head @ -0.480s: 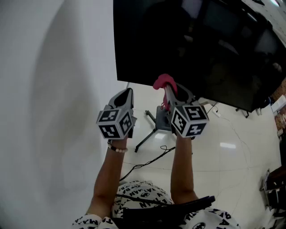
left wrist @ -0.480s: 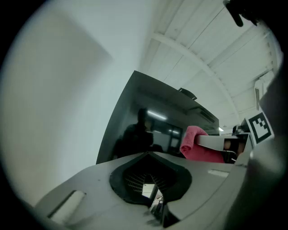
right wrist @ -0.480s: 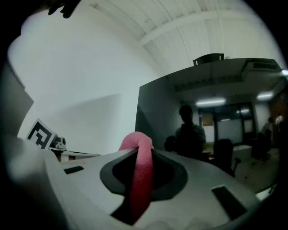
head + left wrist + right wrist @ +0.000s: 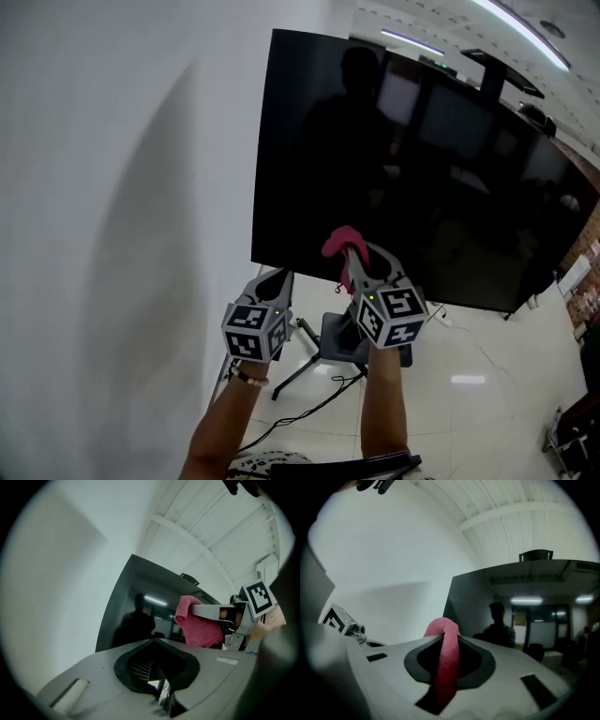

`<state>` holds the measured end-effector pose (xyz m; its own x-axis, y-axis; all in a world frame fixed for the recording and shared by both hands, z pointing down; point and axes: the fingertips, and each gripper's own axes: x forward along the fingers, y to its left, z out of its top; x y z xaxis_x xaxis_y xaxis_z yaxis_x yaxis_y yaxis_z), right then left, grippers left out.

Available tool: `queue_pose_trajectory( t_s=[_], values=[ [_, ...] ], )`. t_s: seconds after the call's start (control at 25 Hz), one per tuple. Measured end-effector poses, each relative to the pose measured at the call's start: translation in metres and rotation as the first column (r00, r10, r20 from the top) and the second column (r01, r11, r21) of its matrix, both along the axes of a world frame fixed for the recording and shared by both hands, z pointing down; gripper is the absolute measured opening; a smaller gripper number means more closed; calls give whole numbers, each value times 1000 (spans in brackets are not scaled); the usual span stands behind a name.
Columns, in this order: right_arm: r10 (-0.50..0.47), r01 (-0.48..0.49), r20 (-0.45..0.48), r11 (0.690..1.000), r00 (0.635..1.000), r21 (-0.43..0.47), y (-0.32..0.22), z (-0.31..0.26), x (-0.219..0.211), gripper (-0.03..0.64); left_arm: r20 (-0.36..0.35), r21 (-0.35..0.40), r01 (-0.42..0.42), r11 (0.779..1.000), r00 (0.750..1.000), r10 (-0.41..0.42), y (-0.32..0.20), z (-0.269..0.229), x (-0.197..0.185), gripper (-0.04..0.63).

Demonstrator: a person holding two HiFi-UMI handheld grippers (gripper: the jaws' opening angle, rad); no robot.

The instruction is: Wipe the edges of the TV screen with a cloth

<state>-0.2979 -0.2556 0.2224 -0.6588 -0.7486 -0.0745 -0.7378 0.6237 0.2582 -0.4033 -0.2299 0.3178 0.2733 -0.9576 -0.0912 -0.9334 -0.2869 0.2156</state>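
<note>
A large dark TV screen (image 4: 422, 159) stands on a stand against the white wall; its left edge runs down near the middle of the head view. My right gripper (image 4: 349, 246) is shut on a pink cloth (image 4: 339, 242), held up near the screen's lower left part. In the right gripper view the pink cloth (image 4: 444, 658) is pinched between the jaws, with the TV screen (image 4: 525, 606) ahead. My left gripper (image 4: 277, 277) hangs just below the screen's bottom left corner, jaws shut and empty. The left gripper view shows the TV screen (image 4: 136, 616) and the pink cloth (image 4: 194, 627).
A white wall (image 4: 112, 187) fills the left side. The TV's stand legs (image 4: 309, 352) and a cable (image 4: 300, 417) lie on the glossy floor below. Furniture stands at the far right edge (image 4: 577, 422).
The view has tilted upward, showing much more of the screen. Both grippers sit lower in the picture; the right one still holds the cloth by the screen's lower left.
</note>
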Motion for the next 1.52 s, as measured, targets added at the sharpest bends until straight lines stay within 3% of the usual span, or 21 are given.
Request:
queue_pose_trajectory(
  t_s=[0.16,0.4,0.64,0.8,1.0,1.28,1.52],
  values=[
    [4,3,-51,991,999,130,-12,-46,-18,61,19,65,-44,997,999,42,-19,-27,-2,0],
    [41,-5,-109,952,993,306,-9,-137,-43,61,73,138,-87,987,994,78,-30,-92,-14,0],
    [101,-20,-179,914,979,406,-31,-234,-85,61,164,212,-89,973,985,54,-44,-175,-43,0],
    [154,-17,-271,895,950,446,-62,-284,-120,61,207,256,-82,963,978,28,-59,-221,-59,0],
    [266,-29,-382,850,885,525,-94,-316,-162,63,203,273,-68,960,979,12,-75,-253,-83,0],
    [317,-6,-472,834,823,551,-118,-350,-213,63,191,291,-89,953,981,33,-82,-277,-101,0],
    [293,16,-538,868,790,496,-141,-343,-247,63,175,278,-114,954,982,67,-82,-271,-108,0]
  ],
)
